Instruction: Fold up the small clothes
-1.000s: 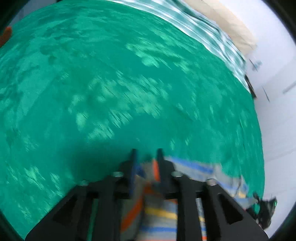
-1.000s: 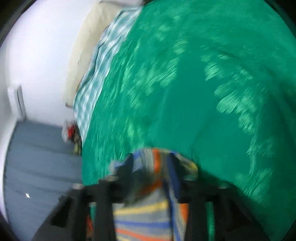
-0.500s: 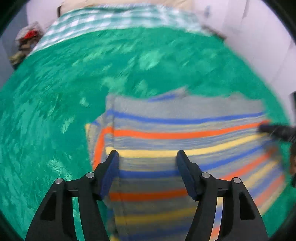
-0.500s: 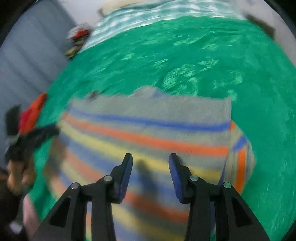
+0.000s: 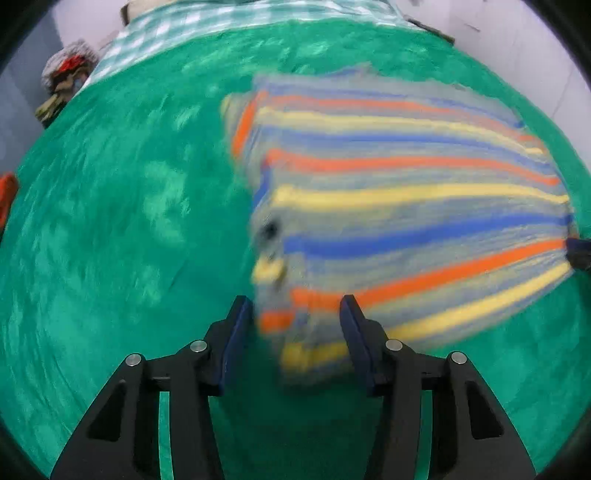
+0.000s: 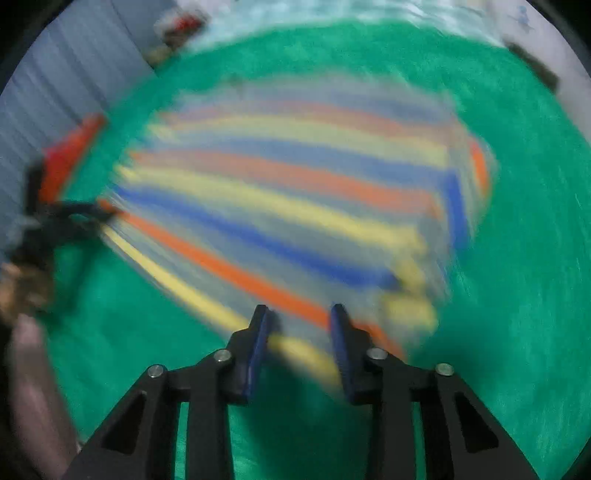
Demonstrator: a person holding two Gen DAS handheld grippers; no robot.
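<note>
Left wrist: L gripper (image 5: 295, 317) fingers released | R gripper (image 6: 300, 325) fingers released | striped garment (image 5: 406, 192) flat on green blanket (image 5: 110, 221)

Striped knitted garment (image 5: 406, 206) spread flat on green plush blanket (image 5: 110, 221), blanket extending past it on every side. Left two-finger gripper (image 5: 295, 325) positioned at garment's near left corner, jaws apart, near hem lying between them. Right two-finger gripper (image 6: 300, 330) positioned at garment's near right corner, jaws apart, hem likewise between them. In right wrist view, left gripper at garment's far left edge; contact not determinable through blur. Checked bedsheet (image 5: 184, 26) lying beyond blanket's far edge. Bundle of crumpled cloth (image 5: 66, 77) beyond blanket's far left corner. Pale wall (image 5: 535, 55) standing beyond blanket, far right.
</note>
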